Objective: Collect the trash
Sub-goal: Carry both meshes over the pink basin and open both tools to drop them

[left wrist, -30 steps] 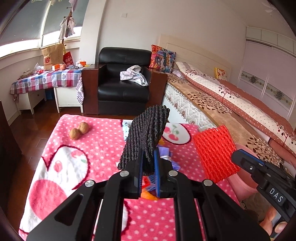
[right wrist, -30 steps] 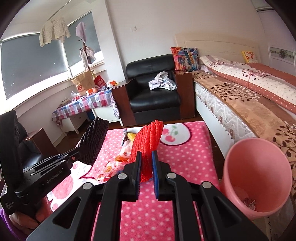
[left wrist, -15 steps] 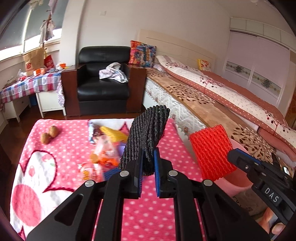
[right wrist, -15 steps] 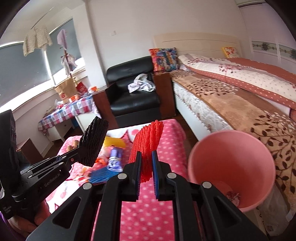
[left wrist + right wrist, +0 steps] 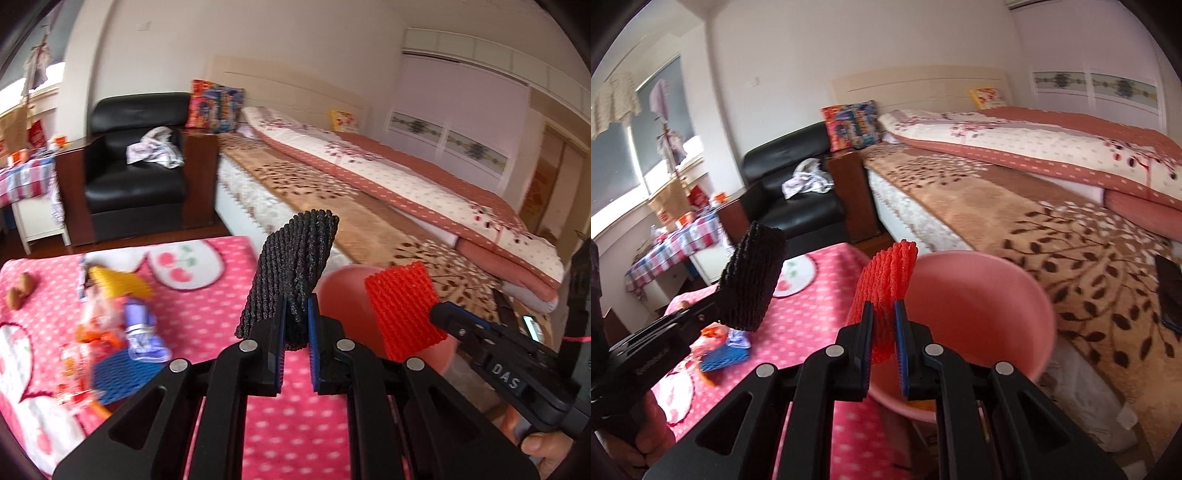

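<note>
My left gripper (image 5: pixel 296 312) is shut on a black foam net sleeve (image 5: pixel 295 273), held upright above the pink dotted blanket (image 5: pixel 207 306). My right gripper (image 5: pixel 884 317) is shut on a red foam net sleeve (image 5: pixel 888 275), held close to the near rim of a pink bucket (image 5: pixel 979 306). In the left wrist view the red sleeve (image 5: pixel 400 308) and the right gripper (image 5: pixel 441 314) stand in front of the pink bucket (image 5: pixel 341 288). The right wrist view shows the black sleeve (image 5: pixel 753 280) to the left. More trash lies on the blanket: a blue net (image 5: pixel 122 378), wrappers (image 5: pixel 107 317).
A bed (image 5: pixel 1052 221) with a brown leaf blanket runs along the right, close behind the bucket. A black armchair (image 5: pixel 136 166) with cloth on it stands at the back. Two walnut-like things (image 5: pixel 20 291) lie on the blanket's far left. A checked table (image 5: pixel 676 240) is at the back left.
Both grippers have swung to the right with their sleeves held. The pink bucket has come from the right edge to just ahead of the right gripper; the blanket's trash has slid left.
</note>
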Motion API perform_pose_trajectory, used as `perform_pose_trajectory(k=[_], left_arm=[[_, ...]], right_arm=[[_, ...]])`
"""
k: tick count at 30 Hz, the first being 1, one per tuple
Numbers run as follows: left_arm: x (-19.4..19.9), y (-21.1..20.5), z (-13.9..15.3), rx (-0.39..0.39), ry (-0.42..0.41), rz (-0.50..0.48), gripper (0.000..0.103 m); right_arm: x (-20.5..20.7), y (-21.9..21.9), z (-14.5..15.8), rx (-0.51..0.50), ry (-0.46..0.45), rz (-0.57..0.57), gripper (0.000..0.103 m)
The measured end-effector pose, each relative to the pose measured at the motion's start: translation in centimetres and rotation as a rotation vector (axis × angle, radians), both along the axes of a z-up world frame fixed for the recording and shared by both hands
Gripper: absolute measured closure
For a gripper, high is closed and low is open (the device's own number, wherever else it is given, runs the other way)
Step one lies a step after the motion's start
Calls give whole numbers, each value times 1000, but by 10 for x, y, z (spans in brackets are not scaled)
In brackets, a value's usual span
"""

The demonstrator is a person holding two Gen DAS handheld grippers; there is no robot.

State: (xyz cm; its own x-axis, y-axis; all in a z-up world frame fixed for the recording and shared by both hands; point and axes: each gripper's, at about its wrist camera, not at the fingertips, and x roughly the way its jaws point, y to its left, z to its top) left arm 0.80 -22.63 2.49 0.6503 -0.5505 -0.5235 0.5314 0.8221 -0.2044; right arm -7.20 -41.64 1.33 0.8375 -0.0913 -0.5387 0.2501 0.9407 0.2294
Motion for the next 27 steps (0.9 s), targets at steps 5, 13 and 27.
perform_pose_trajectory(k=[5,13,27], left_arm=[[-5,-33,-1,-8,5,-97,93],[-8,-77,-13,16,27,-204,93],[-3,-106,-36,70,78,-219,92]], right_arm=[[-7,-25,-7,3,14,-56,92],[-11,-46,-21,-3,42,-107,92],[-4,-61,-40,12,78,-133,91]])
